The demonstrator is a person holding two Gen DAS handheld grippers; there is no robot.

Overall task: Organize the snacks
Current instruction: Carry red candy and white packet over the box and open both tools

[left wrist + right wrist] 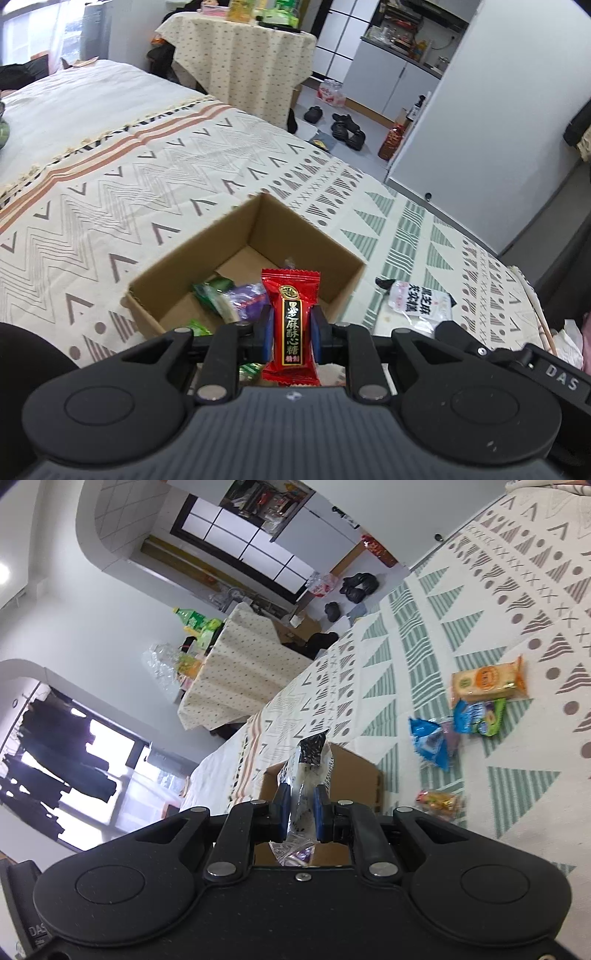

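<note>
Gripping red candy (290, 325) upright, left gripper (290, 328) above box (207, 254) — right gripper (302, 810) clamps clear pkt (308, 771).

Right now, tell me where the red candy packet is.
In the left wrist view, the red candy packet stands upright, clamped in the left gripper, just in front of the open cardboard box on the patterned cloth.

Black gripper bodies, blue-padded fingers (266, 332), silver screws, white "DAS" lettering.
</note>
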